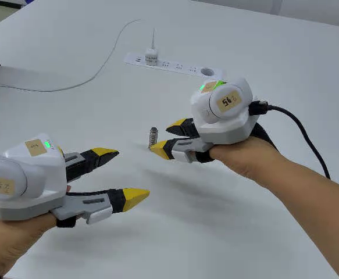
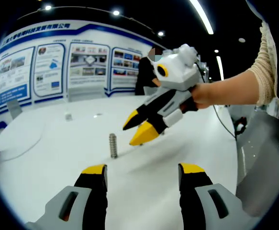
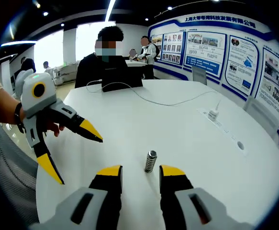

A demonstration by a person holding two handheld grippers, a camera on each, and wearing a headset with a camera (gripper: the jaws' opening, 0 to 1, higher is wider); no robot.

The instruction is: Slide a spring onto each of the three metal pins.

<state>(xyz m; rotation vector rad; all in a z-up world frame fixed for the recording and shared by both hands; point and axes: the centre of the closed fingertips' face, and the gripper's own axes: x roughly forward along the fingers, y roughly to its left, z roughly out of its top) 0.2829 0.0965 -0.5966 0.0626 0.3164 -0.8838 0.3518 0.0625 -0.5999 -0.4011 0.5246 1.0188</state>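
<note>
Count: two grippers, one spring, one power strip with one plug seated in it, two cables.

The left gripper is hovering over the white table at the near left. Its jaws are standing wide apart and holding nothing. A hand is holding it, and the frame edge is cutting that hand off.

The single spring is standing upright on the table near the centre, between the two grippers and closer to the right one. A pale cap is showing at its top in the right gripper view. Whether a pin is running through the coils cannot be told.

The right gripper is pointing leftward at the spring with its jaws parted and empty. In the right gripper view the spring is sitting just beyond the two tips, in line with the gap between them. In the left gripper view the tips are hanging just right of the spring and clear of it.

A black cable is running from the back of the right gripper off to the right. At the far side, the power strip is lying flat with the plug at its left end. A thin white cable is curving away to the left.

Handwritten labels on both gripper bodies are too small to read reliably.
</note>
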